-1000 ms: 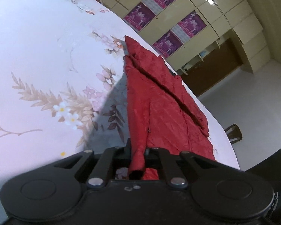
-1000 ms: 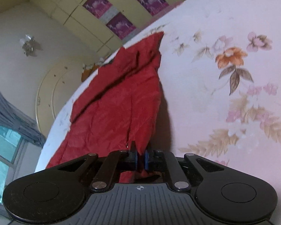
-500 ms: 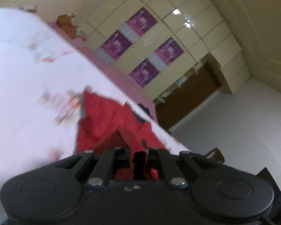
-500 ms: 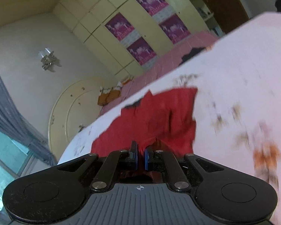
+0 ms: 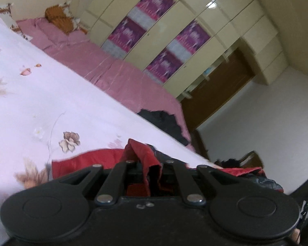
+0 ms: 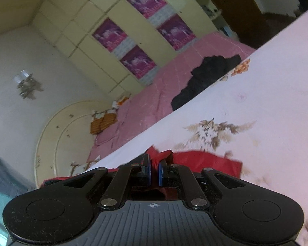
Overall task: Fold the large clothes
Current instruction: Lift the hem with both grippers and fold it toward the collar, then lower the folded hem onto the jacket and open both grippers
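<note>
Red garment point(image 5: 88, 161) lies crumpled low in both frames on the floral sheet point(image 5: 51, 94). Left gripper point(image 5: 152, 169) pinches a bunched red fold; right gripper point(image 6: 154, 167), fingers pressed nearly together, clamps its edge.

Cream wardrobe point(image 5: 205, 37) with purple posters point(image 6: 141, 61) stands behind pink bed point(image 5: 113, 75).

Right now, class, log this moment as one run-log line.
step: fold underway | left gripper: shut on red jacket | right gripper: shut on red jacket | surface: floral sheet

Black tongs point(image 5: 152, 172), silver pivot screws, blue pads point(image 6: 147, 172)
</note>
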The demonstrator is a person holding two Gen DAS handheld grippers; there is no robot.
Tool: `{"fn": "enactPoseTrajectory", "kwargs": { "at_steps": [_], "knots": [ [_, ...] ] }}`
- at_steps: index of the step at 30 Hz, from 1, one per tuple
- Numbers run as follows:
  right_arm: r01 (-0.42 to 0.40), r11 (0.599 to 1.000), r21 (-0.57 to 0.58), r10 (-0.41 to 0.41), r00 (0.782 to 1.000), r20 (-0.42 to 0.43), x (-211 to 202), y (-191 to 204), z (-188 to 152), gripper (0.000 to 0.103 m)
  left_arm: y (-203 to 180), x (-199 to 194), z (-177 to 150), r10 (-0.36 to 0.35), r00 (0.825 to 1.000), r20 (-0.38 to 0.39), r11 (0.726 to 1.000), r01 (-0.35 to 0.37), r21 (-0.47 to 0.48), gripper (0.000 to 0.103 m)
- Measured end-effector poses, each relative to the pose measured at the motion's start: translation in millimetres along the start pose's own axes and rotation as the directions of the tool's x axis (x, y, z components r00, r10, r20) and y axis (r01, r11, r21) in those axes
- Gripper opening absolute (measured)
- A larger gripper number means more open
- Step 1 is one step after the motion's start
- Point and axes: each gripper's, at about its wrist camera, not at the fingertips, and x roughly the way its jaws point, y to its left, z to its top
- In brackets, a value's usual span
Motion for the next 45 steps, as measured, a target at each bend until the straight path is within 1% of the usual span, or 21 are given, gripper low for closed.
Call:
{"fn": "enactPoseTrajectory", "kwargs": {
  "at_steps": [2, 4, 5, 6, 7, 8, 10, 12, 17, 18, 19, 20, 22, 24, 28, 31, 35, 39, 43, 44, 45],
  "knots": [
    [0.012, 0.999, 0.038, -0.011, 1.0, -0.013, 30, -13, 14, 0.007, 12, 23, 9, 0.014, 1.0, -0.024, 1.0, -0.014, -0.007, 0.009],
    [0.004, 0.997, 0.082, -0.002, 1.0, -0.026, 53, -30, 22, 0.01, 29, 47, 15, -0.01, 0.998, -0.058, 0.999, 0.007, -0.046, 0.032],
    [0.032, 0.995, 0.096, -0.03, 0.999, -0.028, 61, -37, 23, 0.047, 37, 56, 16, -0.029, 0.998, -0.063, 0.997, 0.024, -0.071, 0.044],
    [0.073, 0.993, 0.088, -0.075, 0.997, 0.013, 64, -40, 24, 0.088, 44, 60, 16, -0.031, 0.998, -0.046, 0.995, 0.027, -0.092, 0.072],
    [0.093, 0.994, 0.057, -0.097, 0.993, 0.067, 61, -39, 21, 0.091, 48, 59, 15, -0.014, 1.0, -0.022, 0.995, 0.012, -0.097, 0.096],
    [0.1, 0.994, 0.044, -0.103, 0.992, 0.069, 64, -42, 22, 0.091, 52, 58, 14, 0.006, 1.0, 0.008, 0.995, -0.005, -0.095, 0.1],
    [0.121, 0.992, 0.028, -0.122, 0.992, 0.039, 71, -49, 20, 0.091, 61, 59, 12, 0.003, 1.0, 0.009, 0.995, -0.002, -0.096, 0.096],
    [0.162, 0.986, -0.037, -0.162, 0.987, -0.005, 81, -51, 15, 0.08, 68, 66, 13, 0.021, 0.999, -0.039, 0.996, -0.025, -0.081, 0.091],
    [0.239, 0.965, -0.109, -0.252, 0.959, -0.131, 120, -59, -1, 0.075, 82, 99, 16, 0.058, 0.972, -0.227, 0.997, -0.068, -0.039, 0.072],
    [0.242, 0.963, -0.121, -0.258, 0.955, -0.147, 126, -60, -4, 0.065, 82, 104, 15, 0.049, 0.968, -0.245, 0.998, -0.057, -0.026, 0.063],
    [0.252, 0.957, -0.144, -0.274, 0.947, -0.166, 133, -59, -6, 0.053, 79, 107, 14, 0.043, 0.966, -0.256, 0.999, -0.044, 0.001, 0.045],
    [0.268, 0.948, -0.172, -0.298, 0.936, -0.187, 139, -58, -9, 0.034, 73, 110, 12, 0.052, 0.962, -0.267, 0.998, -0.041, 0.049, 0.037],
    [0.268, 0.936, -0.229, -0.308, 0.938, -0.16, 141, -51, -11, 0.015, 63, 110, 10, 0.078, 0.969, -0.233, 0.99, -0.047, 0.133, 0.017],
    [0.278, 0.919, -0.279, -0.308, 0.949, -0.07, 132, -40, -10, 0.005, 57, 101, 15, 0.07, 0.985, -0.157, 0.985, -0.044, 0.164, 0.01],
    [0.277, 0.902, -0.331, -0.284, 0.958, 0.027, 126, -26, -2, 0.005, 37, 98, 25, 0.085, 0.995, -0.054, 0.961, -0.067, 0.268, 0.01],
    [0.313, 0.873, -0.373, -0.327, 0.945, 0.029, 139, -24, -6, 0.005, 33, 115, 23, 0.13, 0.988, -0.086, 0.948, -0.098, 0.302, 0.01],
    [0.36, 0.846, -0.393, -0.413, 0.909, -0.056, 166, -41, -23, 0.005, 46, 139, 9, 0.206, 0.967, -0.153, 0.937, -0.15, 0.316, 0.01],
    [0.348, 0.864, -0.362, -0.384, 0.923, -0.029, 159, -54, -33, 0.004, 50, 137, -1, 0.219, 0.967, -0.128, 0.925, -0.164, 0.343, 0.01],
    [0.356, 0.856, -0.375, -0.392, 0.92, -0.023, 157, -49, -35, 0.005, 41, 133, -1, 0.235, 0.965, -0.121, 0.905, -0.172, 0.389, 0.013],
    [0.361, 0.857, -0.368, -0.398, 0.917, -0.026, 155, -47, -35, 0.01, 39, 131, -1, 0.236, 0.965, -0.115, 0.9, -0.173, 0.4, 0.016],
    [0.372, 0.855, -0.361, -0.407, 0.913, -0.023, 153, -43, -31, 0.034, 35, 132, -3, 0.245, 0.964, -0.104, 0.894, -0.182, 0.41, 0.032]
  ]
}}
